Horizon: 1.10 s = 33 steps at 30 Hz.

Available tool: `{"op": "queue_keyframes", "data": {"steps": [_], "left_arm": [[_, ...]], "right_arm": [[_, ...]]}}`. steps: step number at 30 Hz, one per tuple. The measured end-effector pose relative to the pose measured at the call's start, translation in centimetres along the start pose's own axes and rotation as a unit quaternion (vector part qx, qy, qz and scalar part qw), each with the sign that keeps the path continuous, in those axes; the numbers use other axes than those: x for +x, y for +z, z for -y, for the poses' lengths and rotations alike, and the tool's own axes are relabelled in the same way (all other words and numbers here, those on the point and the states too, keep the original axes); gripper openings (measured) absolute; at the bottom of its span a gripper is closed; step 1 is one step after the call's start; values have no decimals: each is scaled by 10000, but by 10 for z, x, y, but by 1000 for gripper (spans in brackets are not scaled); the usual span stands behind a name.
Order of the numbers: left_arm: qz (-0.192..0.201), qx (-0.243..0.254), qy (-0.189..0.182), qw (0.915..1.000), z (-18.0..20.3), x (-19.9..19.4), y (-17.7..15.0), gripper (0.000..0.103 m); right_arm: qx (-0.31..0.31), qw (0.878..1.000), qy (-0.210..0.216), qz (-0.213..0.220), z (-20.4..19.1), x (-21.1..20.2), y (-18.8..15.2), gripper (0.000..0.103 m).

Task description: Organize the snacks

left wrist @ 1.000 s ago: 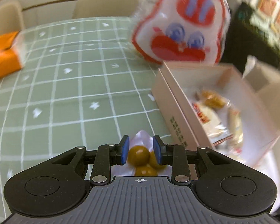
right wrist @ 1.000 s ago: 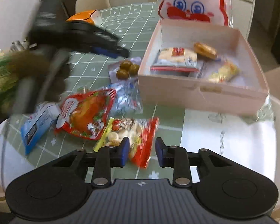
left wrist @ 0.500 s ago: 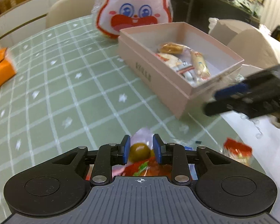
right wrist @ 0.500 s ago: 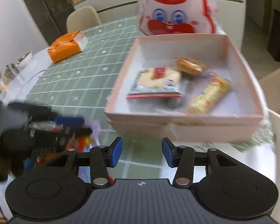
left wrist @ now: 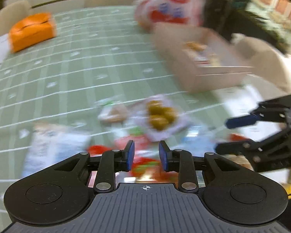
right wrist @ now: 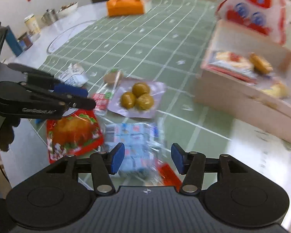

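Both our grippers, left [left wrist: 145,156] and right [right wrist: 147,159], hover spread and empty over snacks at the tabletop's near edge, where slick blue packets [right wrist: 132,143] may slip from a hasty pinch.

Green white-gridded tablecloth [right wrist: 145,44], orange box [right wrist: 126,4], pink carton [right wrist: 242,97].

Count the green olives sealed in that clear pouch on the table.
3, clustered in the clear pouch on the green tablecloth: one at the back, one front-left, one front-right. More could hide beneath them.
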State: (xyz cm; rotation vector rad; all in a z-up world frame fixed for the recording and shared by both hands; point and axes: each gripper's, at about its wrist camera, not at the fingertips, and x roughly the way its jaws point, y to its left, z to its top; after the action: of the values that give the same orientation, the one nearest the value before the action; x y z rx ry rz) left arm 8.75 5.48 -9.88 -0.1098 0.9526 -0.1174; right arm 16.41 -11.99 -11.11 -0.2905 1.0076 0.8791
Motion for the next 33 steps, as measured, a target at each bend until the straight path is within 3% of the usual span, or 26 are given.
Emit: {"op": "queue_keyframes", "data": {"steps": [3,5,10,12,14,16,17,22,24,26,29,31,33], "left_arm": [[34,559,-419,9976,28,0,0,33],[-24,791,-500,9956,42,6,-1,35],[57,519,-345,9980,36,24,4,34],[63,413,-400,9983,30,31,4,34],[-34,362,-531,9979,26,38,3,34],[-53,463,-644,9968,29,38,-1,38],[-77,602,-696,9957,33,37,-3,40],[-91,939,-563,9939,55,23,-16,41],[29,1015,-448,9938,65,16,-18,41],[-151,964,-385,9945,74,19,-19,41],[-250,1067,-170,9938,96,23,-18,44],[-283,1179,-48,9926,107,26,-17,51],[-361,1189,80,9922,118,30,-16,66]], "right_arm": [[163,9998,-24,149,7,-32,-15,59],[184,9998,22,-20,7,-44,-28,63],[236,9979,-255,-542,-7,-46,-60,63],[147,9964,-625,-560,-14,-40,-68,62],[95,9887,-1439,-420,-17,-33,-67,62],[462,9761,-2108,-252,-9,-28,-65,62],[704,9718,-2241,-190,-4,-28,-65,62],[1820,9627,-1973,337,28,-50,-70,62],[1891,9651,-1733,528,41,-57,-73,62],[1892,9693,-1422,659,54,-57,-73,63],[2003,9725,-1084,492,75,-46,-70,63],[1987,9751,-866,473,85,-38,-68,63],[1975,9761,-732,539,90,-34,-69,68]]}}
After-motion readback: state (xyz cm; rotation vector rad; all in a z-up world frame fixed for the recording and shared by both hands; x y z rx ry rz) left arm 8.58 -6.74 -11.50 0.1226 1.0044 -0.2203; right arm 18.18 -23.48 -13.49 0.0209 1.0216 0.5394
